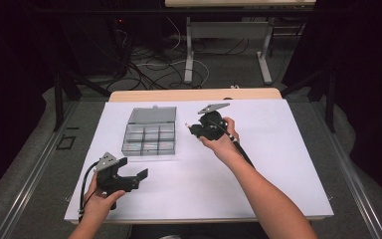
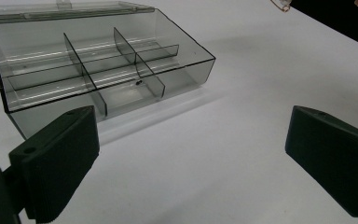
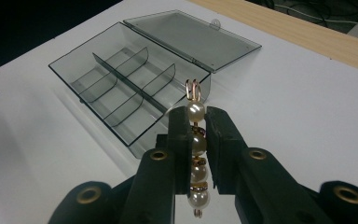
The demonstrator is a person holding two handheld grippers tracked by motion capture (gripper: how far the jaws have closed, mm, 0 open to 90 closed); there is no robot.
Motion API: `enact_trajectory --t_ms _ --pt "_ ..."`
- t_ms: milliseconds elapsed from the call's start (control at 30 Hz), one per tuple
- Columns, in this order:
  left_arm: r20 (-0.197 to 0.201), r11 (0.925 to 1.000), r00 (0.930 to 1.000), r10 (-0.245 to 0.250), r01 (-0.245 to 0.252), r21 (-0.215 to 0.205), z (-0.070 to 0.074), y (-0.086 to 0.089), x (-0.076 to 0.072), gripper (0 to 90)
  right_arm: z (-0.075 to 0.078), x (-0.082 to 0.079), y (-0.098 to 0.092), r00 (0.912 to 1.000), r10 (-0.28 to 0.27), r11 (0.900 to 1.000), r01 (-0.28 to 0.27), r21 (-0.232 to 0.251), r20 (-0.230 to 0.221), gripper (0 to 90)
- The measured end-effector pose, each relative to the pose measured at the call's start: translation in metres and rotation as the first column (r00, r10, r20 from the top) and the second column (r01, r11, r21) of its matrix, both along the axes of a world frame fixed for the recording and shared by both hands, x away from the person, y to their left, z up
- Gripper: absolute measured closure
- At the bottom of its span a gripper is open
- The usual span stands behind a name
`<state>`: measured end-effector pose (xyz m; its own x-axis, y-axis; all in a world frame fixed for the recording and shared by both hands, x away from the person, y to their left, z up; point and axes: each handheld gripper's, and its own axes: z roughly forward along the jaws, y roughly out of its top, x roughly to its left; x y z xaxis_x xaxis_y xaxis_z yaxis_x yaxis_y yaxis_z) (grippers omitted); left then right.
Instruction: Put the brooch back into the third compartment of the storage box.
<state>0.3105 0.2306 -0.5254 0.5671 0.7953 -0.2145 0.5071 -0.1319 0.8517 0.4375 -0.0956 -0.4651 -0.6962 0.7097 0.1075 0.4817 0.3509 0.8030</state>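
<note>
Right gripper (image 3: pixel 196 140) is pinching a pearl earring (image 3: pixel 196 149) at frame centre, right of the open compartment box (image 3: pixel 135 88); left gripper (image 2: pixel 191 158) is gaping wide at lower left.

Pearl string (image 3: pixel 196 156) pinched upright beside open, empty, smoky divided box (image 3: pixel 135 84).

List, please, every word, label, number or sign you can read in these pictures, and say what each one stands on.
None: no readable text anywhere. The clear compartment box, the pearl piece in the right gripper, the left gripper and the white table sheet bear no lettering that can be made out.
</note>
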Motion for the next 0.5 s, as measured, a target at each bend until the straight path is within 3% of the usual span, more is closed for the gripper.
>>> enact_trajectory --t_ms 267,467,500 --pt "-0.002 1.0000 1.0000 -0.003 0.003 -0.005 0.001 0.001 0.000 3.3 0.001 0.004 0.015 0.9997 0.017 1.000 -0.017 0.002 0.016 81.1" --pt "-0.001 1.0000 1.0000 -0.006 0.006 -0.005 0.000 0.000 0.000 3.3 0.003 0.005 0.024 0.9996 0.027 1.000 -0.027 -0.008 0.001 81.1" --pt "0.000 1.0000 1.0000 -0.005 0.005 -0.007 0.000 0.000 0.000 3.3 0.002 0.007 0.027 0.9994 0.030 1.000 -0.030 -0.003 0.019 81.1"
